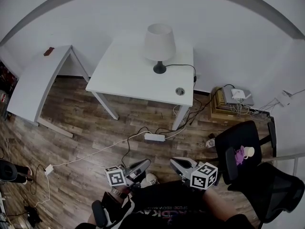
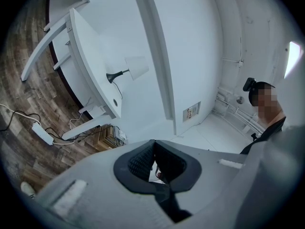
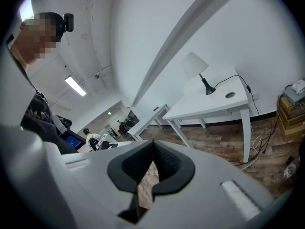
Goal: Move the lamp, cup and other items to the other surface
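Cup [image 1: 249, 151]: small, blurry, on black chair [image 1: 228, 140], lower right.
Lamp [image 1: 159, 44]: white cone shade, round dark base.
Left gripper [image 1: 144, 164]: closed, empty.
Right gripper [image 1: 175, 162]: closed, empty.

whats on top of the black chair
A cup and a purple item sit side by side on the chair seat. The purple item is too small to identify, and the seat under both is covered.
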{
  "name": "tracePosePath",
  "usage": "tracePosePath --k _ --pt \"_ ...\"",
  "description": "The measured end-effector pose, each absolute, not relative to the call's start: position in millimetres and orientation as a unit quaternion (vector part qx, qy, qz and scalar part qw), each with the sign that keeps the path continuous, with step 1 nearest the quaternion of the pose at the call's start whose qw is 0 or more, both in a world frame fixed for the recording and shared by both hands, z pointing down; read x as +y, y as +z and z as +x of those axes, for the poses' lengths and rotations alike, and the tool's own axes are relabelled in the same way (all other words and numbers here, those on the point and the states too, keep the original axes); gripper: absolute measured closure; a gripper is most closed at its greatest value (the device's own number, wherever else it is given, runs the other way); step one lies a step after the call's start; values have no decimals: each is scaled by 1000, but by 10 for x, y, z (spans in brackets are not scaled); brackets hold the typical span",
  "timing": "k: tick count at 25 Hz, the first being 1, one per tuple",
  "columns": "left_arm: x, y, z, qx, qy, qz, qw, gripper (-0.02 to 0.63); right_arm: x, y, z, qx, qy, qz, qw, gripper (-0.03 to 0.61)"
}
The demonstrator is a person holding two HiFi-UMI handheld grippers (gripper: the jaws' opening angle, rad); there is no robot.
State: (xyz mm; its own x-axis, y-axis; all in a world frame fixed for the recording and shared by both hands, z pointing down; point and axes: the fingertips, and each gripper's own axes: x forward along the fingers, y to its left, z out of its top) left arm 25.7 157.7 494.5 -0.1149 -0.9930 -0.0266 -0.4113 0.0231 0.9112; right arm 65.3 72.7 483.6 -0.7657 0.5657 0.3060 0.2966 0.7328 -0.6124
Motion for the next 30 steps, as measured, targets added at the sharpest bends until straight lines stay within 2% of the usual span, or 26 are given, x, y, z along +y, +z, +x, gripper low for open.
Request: tracePosePath --k 19,30 --pt "2201 4993 152 -652 -453 520 314 617 896 4790 308 -903 275 -230 237 572" --pt "2440 5040 -246 -697 -486 447 280 617 494 4801 -627 -912 255 -223 233 533"
